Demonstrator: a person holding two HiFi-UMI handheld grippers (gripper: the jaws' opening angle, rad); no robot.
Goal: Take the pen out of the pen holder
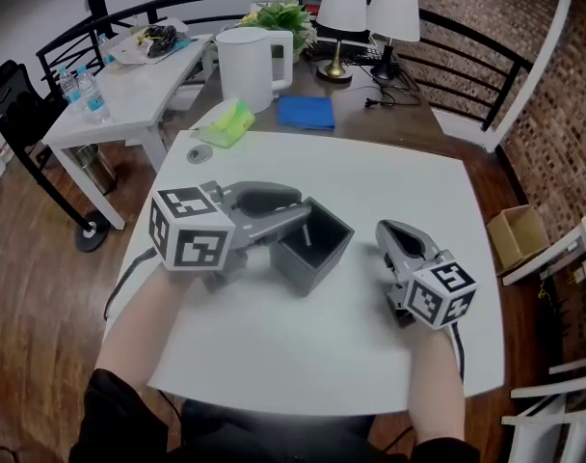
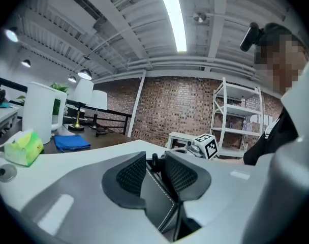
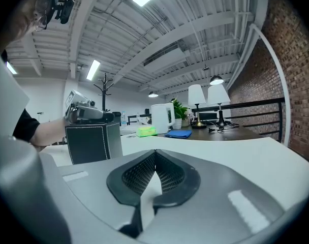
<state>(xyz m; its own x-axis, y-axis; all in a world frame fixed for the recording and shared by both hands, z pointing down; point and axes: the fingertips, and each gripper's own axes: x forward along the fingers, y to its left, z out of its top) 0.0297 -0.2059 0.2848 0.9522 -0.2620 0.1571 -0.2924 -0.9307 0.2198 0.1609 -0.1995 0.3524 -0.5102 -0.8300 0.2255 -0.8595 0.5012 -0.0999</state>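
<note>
Pen: only a small dark rounded top (image 2: 155,159) shows, poking up inside the pen holder (image 1: 312,251). I take it to be the pen, standing in there and not yet lifted.
Pen holder: dark and square, with white stitching along its edges. It stands upright near the middle of the bench (image 1: 399,181), where I judge both my hands can reach it.
Left gripper: my left gripper (image 1: 303,218) comes in from the holder's 9 o'clock, close to level over the rim. Its jaws are spread, with the holder's near corner and the dark top in the gap, and the pads press on nothing. I read this as lining up to close on the pen.
Right gripper: my right gripper (image 3: 155,156) rests on the bench at the holder's 3 o'clock, near it but apart. Its jaws are pressed together at the tips with nothing between them. It looks parked, perhaps ready to steady the holder.
Risk: nothing holds the holder, so closing on its wall instead of the pen could drag it.
Writing: I can read none. The marker cube (image 1: 190,228) carries a black-and-white square pattern, not letters. The labels on the bottles (image 1: 81,90) at 10 o'clock are too small to read.
</note>
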